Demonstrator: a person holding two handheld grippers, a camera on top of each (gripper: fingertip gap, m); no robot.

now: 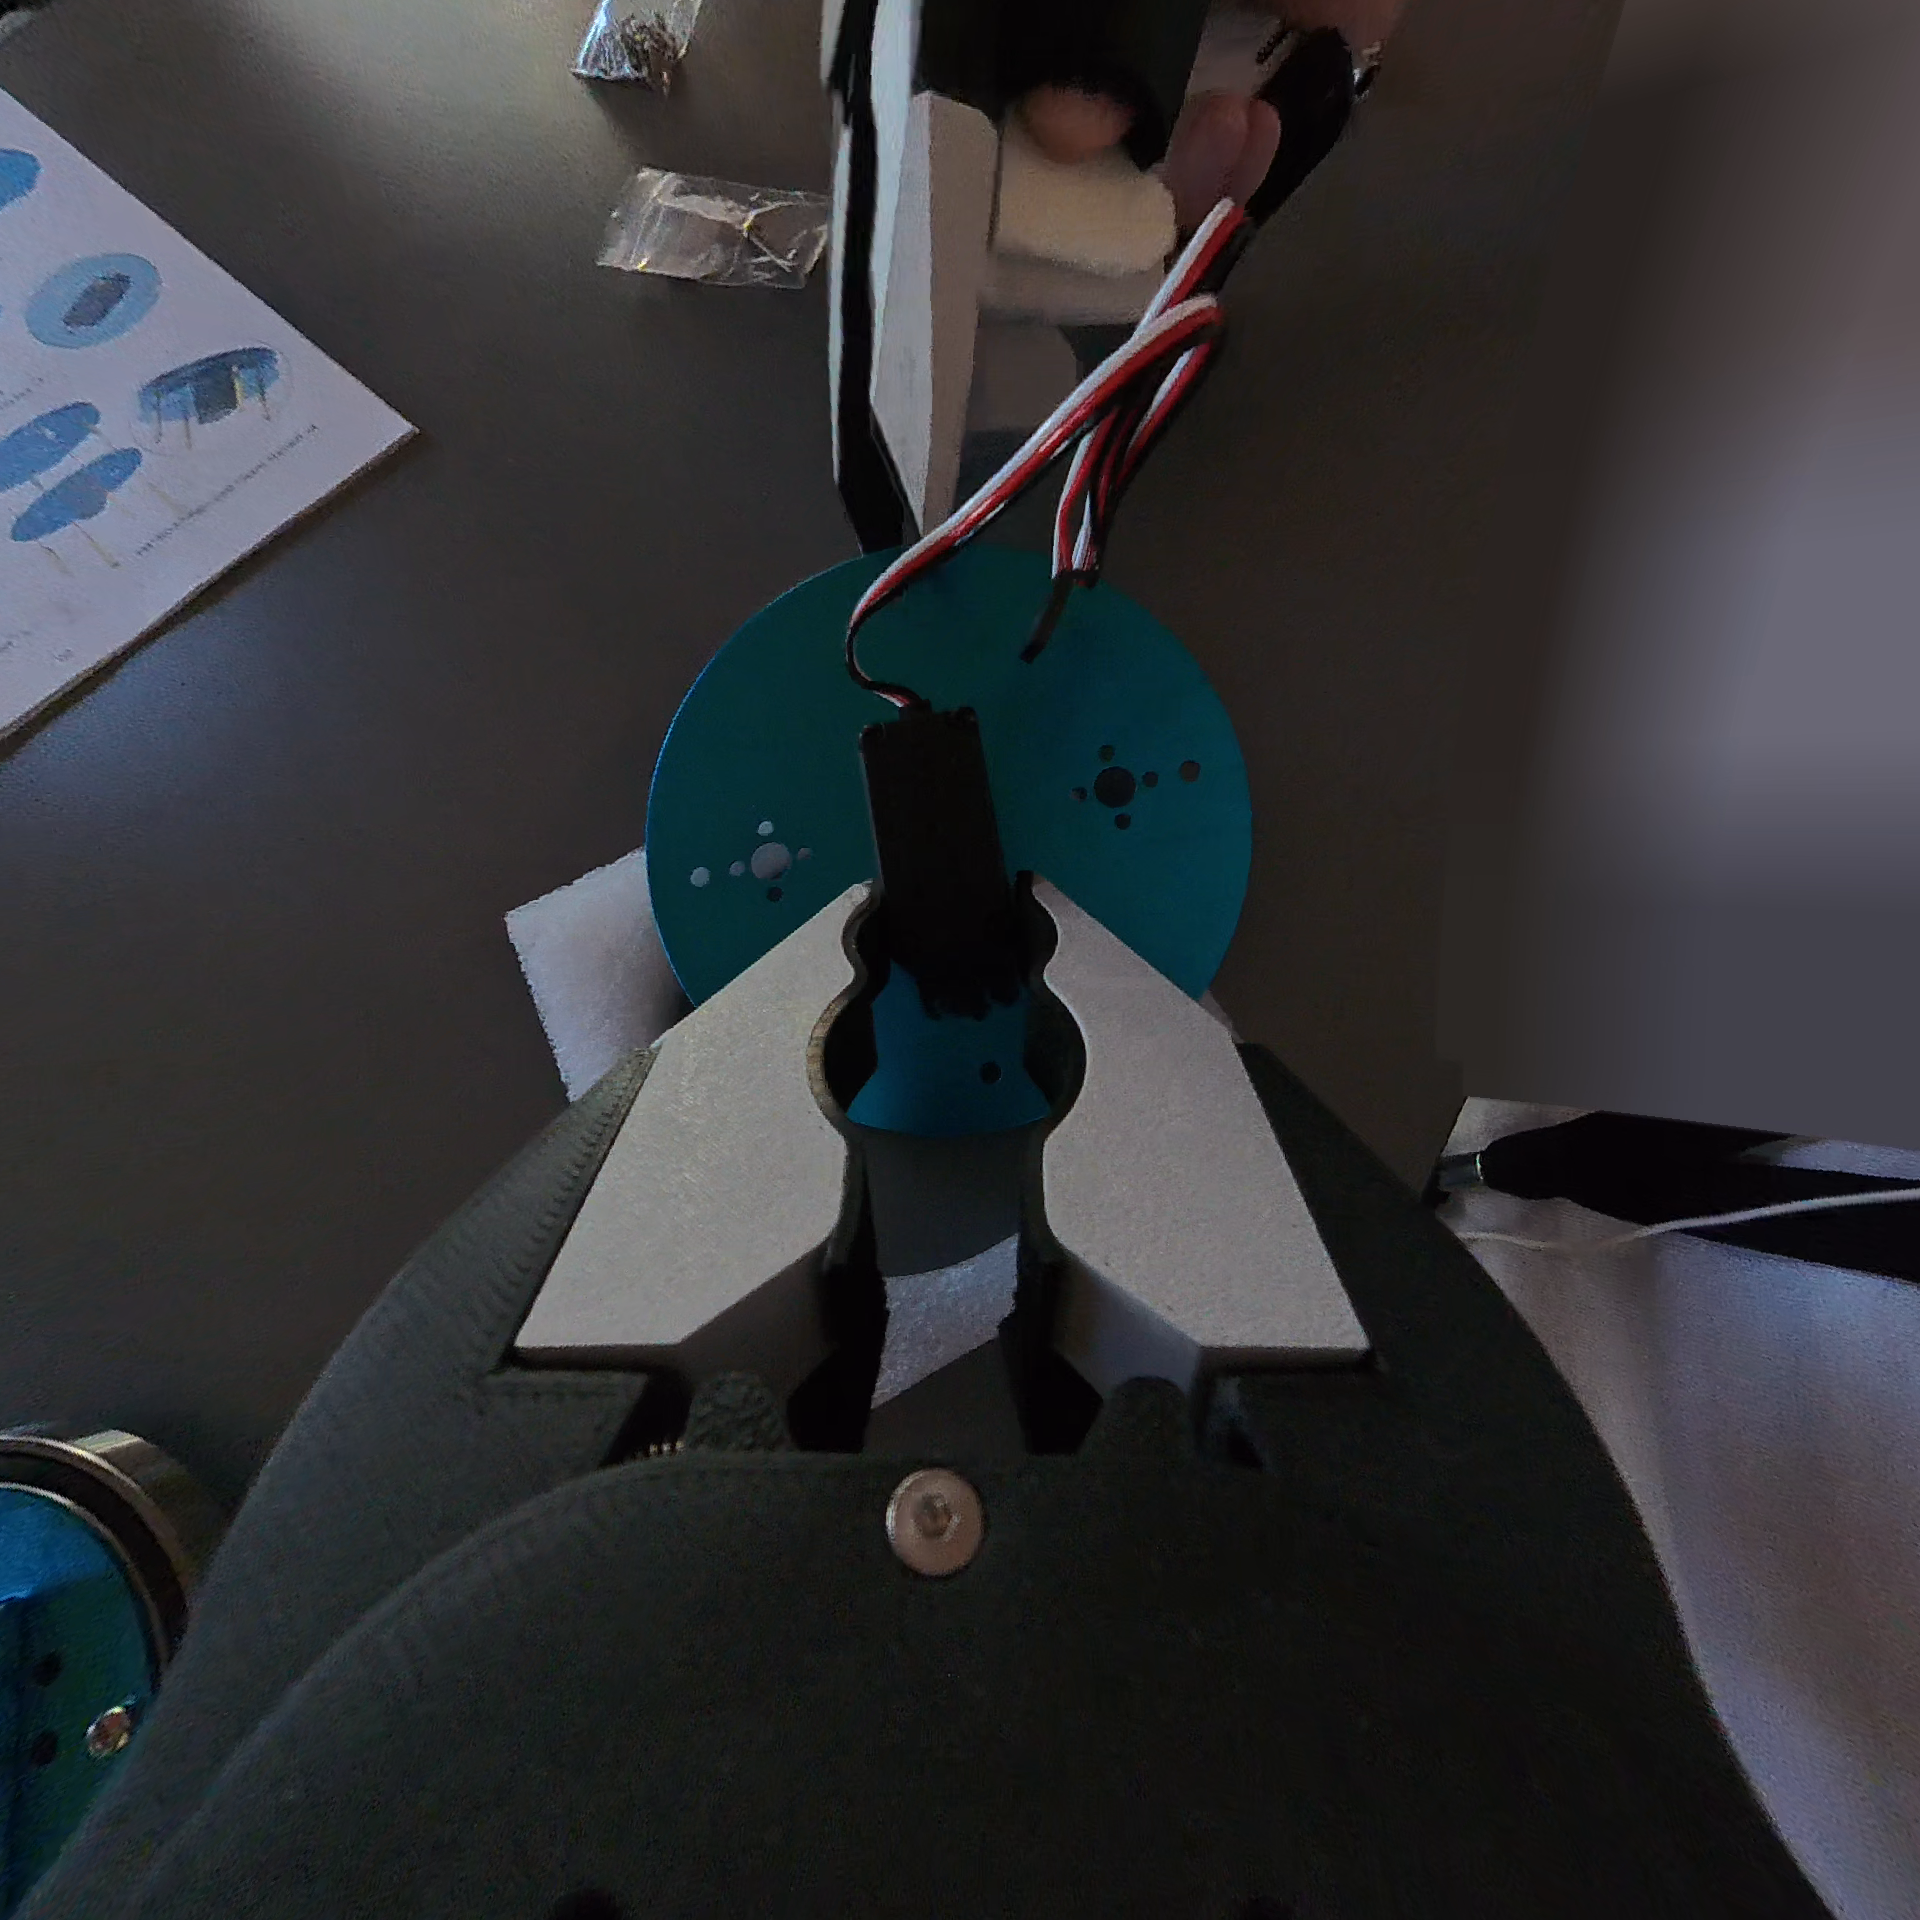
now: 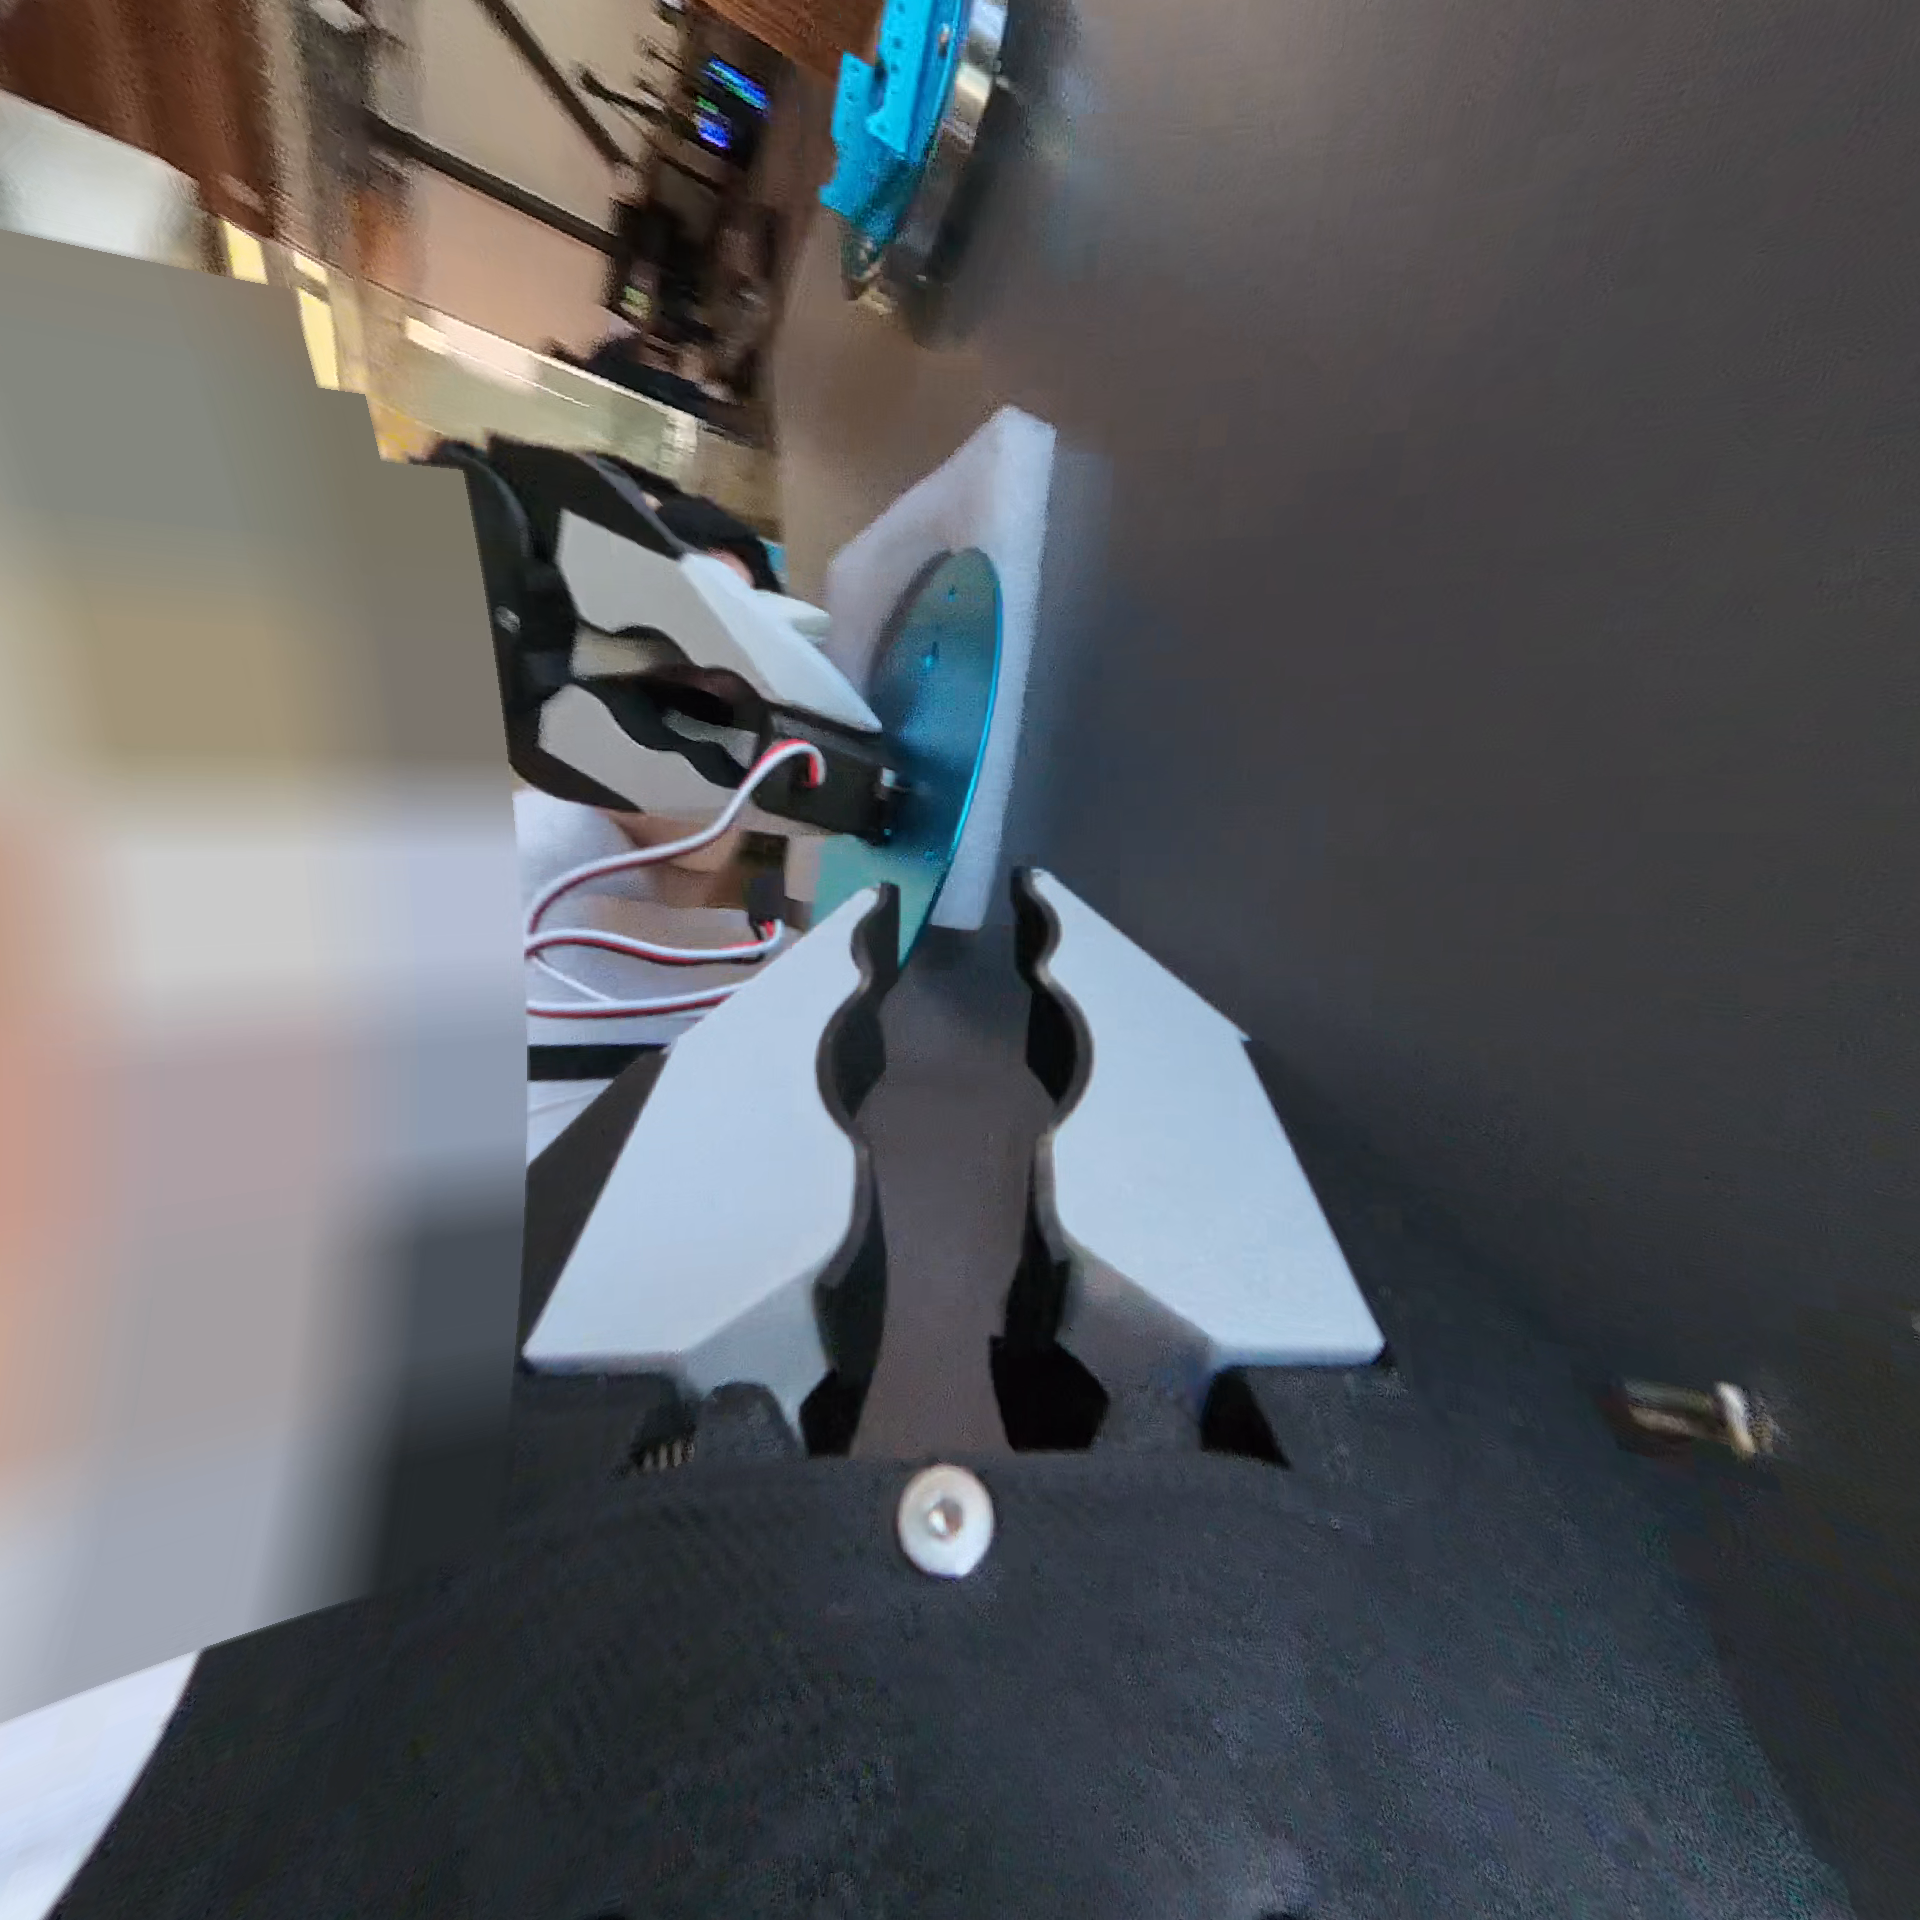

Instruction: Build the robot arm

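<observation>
Left wrist view: the left gripper (image 1: 945, 894) is closed narrowly on a black servo (image 1: 925, 800), pinching its body between the fingertips. The servo's far end meets the middle of a blue disc (image 1: 1101, 675), which lies on a white foam pad (image 1: 582, 966) on the dark worktop (image 1: 416, 831). A red, white and black wire bundle (image 1: 1101, 416) runs from the servo past the right gripper (image 2: 951, 904) towards a hand (image 1: 1216, 135) at the top edge of the view.

In the right wrist view, the right gripper's jaws stand a little apart with nothing between them. Its left fingertip is just beside the disc's rim, and the foam lies beyond.

On the worktop well apart from the disc lie two clear bags (image 1: 717, 229) of small hardware, a printed sheet (image 1: 156, 416), a blue metal assembly (image 1: 62, 1610) and a loose screw (image 2: 1683, 1418).
</observation>
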